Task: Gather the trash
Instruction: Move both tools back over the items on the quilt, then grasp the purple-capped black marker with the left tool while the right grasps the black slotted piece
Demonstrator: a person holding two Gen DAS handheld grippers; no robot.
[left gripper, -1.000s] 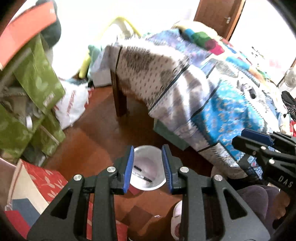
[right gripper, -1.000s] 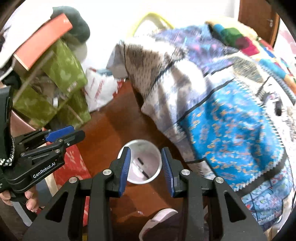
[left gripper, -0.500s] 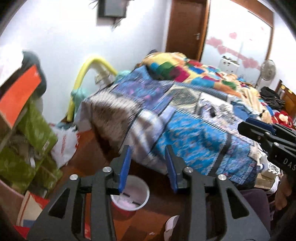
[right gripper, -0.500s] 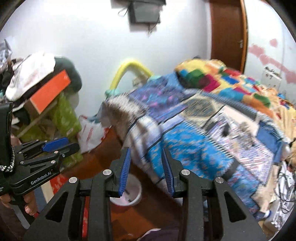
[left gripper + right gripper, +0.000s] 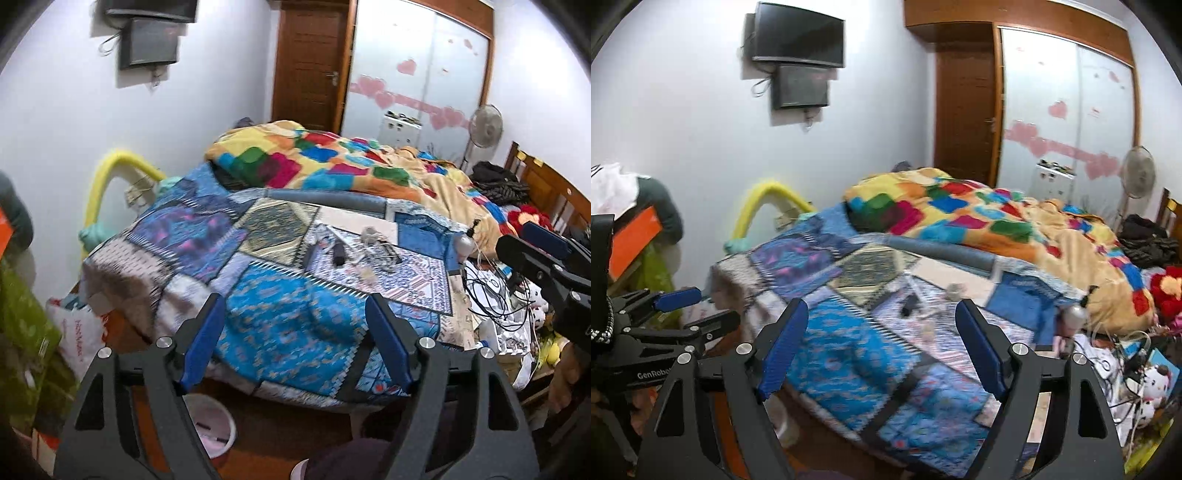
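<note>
My left gripper (image 5: 295,343) is open and empty, held above the near edge of a bed with a blue patchwork cover (image 5: 295,332). My right gripper (image 5: 882,349) is open and empty too, over the same cover (image 5: 849,362). Small items lie on the bed: a black object (image 5: 338,253), a crumpled whitish piece (image 5: 369,233) and a small pale scrap (image 5: 365,275); in the right wrist view they are blurred (image 5: 908,304). A white bin (image 5: 214,430) stands on the floor below the left gripper, partly hidden by its finger.
A colourful quilt (image 5: 332,162) covers the far bed. Cables and clutter (image 5: 495,295) lie at the bed's right side. Green bags (image 5: 22,332) stand at left. A wooden door (image 5: 310,66), a fan (image 5: 485,127) and wall screens (image 5: 799,59) are behind.
Both grippers have tilted up from the bin on the floor to face the bed, and both have opened wider.
</note>
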